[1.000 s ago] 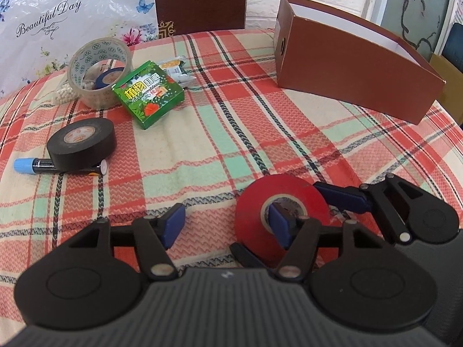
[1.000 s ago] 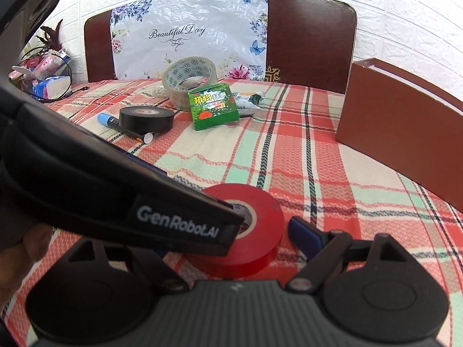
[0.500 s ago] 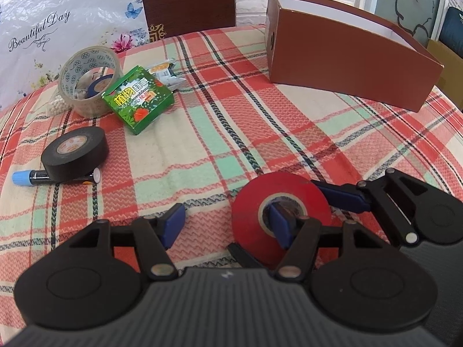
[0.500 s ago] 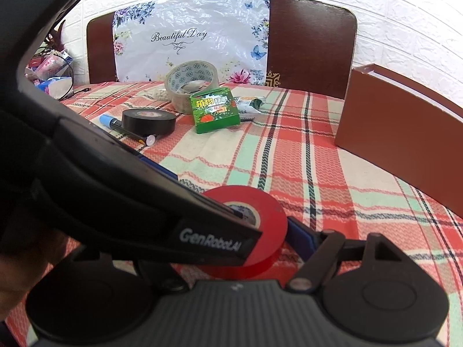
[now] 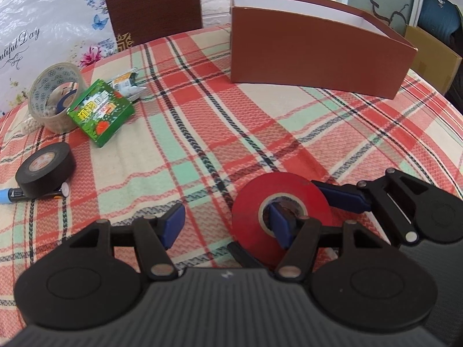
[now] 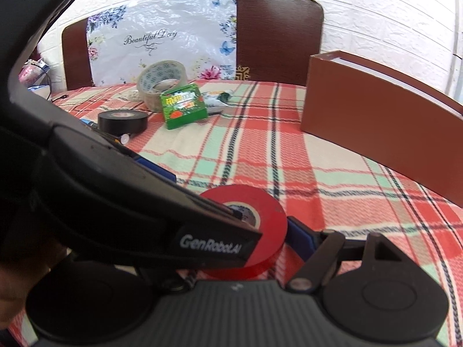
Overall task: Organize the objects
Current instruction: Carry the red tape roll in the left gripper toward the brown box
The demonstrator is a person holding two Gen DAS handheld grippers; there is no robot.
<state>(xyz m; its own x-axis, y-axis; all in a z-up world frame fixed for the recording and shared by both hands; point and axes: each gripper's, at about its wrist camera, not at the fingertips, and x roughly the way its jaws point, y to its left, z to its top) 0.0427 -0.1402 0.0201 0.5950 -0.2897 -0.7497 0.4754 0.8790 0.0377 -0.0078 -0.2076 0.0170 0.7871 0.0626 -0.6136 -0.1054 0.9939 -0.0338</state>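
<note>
A red tape roll (image 5: 282, 202) is held above the plaid tablecloth. My left gripper (image 5: 225, 222) is open, and its right finger (image 5: 279, 225) sits inside the roll's core. My right gripper (image 6: 260, 243) closes on the roll (image 6: 272, 219) from its outer side; one blue pad (image 5: 341, 198) touches the rim, and its other finger is hidden behind the left gripper's body. An open brown box (image 5: 315, 57) stands at the back right, also in the right wrist view (image 6: 376, 127).
At the left lie a black tape roll (image 5: 44, 169), a blue-capped marker (image 5: 11, 195), a green carton (image 5: 101, 112), a clear tape roll (image 5: 53, 98) and a small packet (image 5: 128, 82). A chair back and a floral bag stand behind the table.
Both grippers and the red roll have moved together toward the brown box, which looks larger and nearer. The hold on the roll is unchanged.
</note>
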